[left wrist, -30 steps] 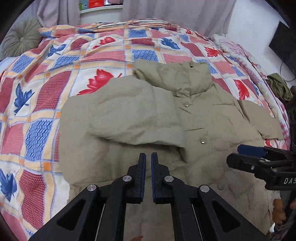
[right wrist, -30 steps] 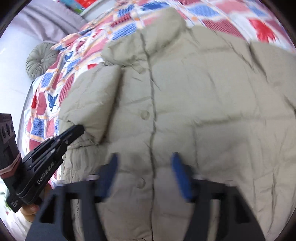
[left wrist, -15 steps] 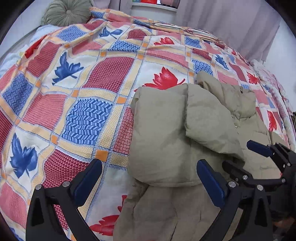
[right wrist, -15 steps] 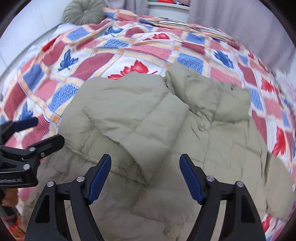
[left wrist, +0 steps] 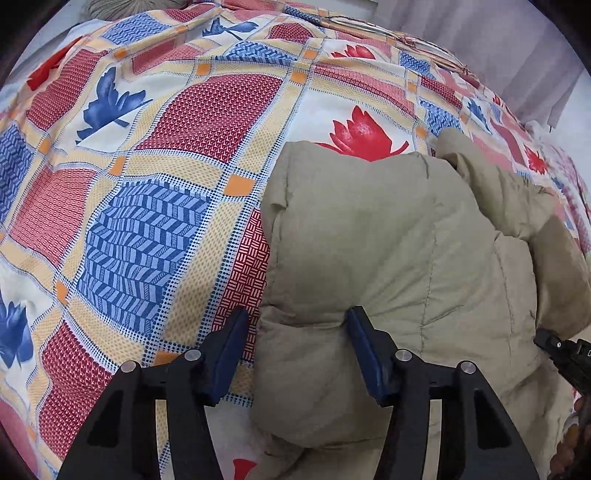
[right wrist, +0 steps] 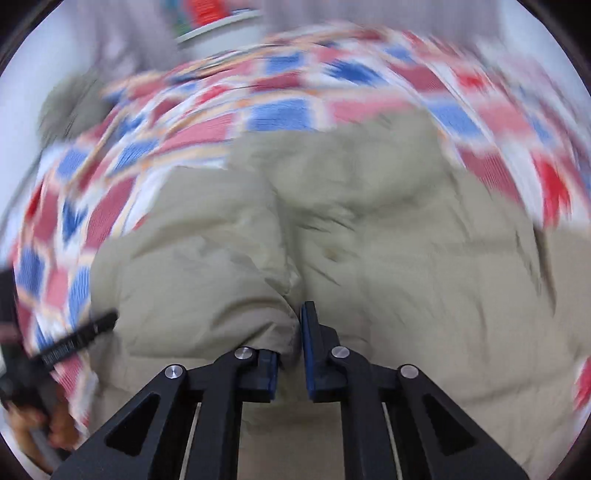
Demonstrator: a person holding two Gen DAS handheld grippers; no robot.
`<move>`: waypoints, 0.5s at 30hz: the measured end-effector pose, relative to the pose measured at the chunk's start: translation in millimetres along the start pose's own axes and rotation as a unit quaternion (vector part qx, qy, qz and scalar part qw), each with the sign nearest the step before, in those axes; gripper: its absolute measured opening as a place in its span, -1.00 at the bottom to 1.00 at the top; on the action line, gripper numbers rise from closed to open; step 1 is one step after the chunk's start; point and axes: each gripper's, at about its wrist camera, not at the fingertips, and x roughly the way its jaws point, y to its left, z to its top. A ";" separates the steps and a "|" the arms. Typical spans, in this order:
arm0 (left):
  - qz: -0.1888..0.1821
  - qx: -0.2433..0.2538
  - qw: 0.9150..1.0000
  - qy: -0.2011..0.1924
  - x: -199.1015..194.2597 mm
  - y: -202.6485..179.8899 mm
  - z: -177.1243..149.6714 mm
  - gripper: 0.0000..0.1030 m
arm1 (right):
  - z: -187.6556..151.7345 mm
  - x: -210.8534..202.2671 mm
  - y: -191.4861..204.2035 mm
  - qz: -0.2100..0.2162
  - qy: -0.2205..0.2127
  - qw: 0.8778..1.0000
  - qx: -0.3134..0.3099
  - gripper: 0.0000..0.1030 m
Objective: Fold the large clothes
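A beige puffer jacket lies front up on the patterned bedspread, its left sleeve folded over its front. My left gripper is open, its jaws astride the jacket's left folded edge, one finger on the bedspread side and one pressing into the fabric. My right gripper is shut on the cuff end of the folded sleeve at the jacket's middle. The right wrist view is motion-blurred. Each gripper shows at the edge of the other's view: the right gripper's tip and the left gripper.
The quilt with red, blue and orange patches covers the bed. A round grey-green cushion lies at the bed's far left. Grey curtains and a white shelf stand behind the bed.
My left gripper has moved down to the jacket's left edge and narrowed around it. My right gripper has closed on the folded sleeve's end and is moving fast.
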 end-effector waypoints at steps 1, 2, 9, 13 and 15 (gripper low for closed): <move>0.006 0.002 1.000 -0.001 0.3 -1.4 0.3 0.14 | -2.6 7.8 -23.7 0.020 0.021 0.998 0.047 -0.76; 0.010 0.002 1.000 -0.002 -2.1 -1.0 -0.5 0.14 | -7.1 14.8 -41.2 0.041 0.039 0.995 0.083 -0.76; 0.035 0.030 0.996 -0.072 -61.2 8.5 11.7 0.14 | -25.6 -19.6 -71.9 0.055 0.037 0.990 0.121 -0.70; 0.034 0.015 0.996 -0.077 -59.3 8.3 36.0 0.14 | -0.4 -47.3 -58.3 0.045 -0.022 0.997 0.055 -0.70; 0.033 0.011 0.997 -0.066 -44.6 -0.3 42.6 0.14 | 19.7 -38.7 -48.1 0.061 -0.015 0.998 0.026 -0.71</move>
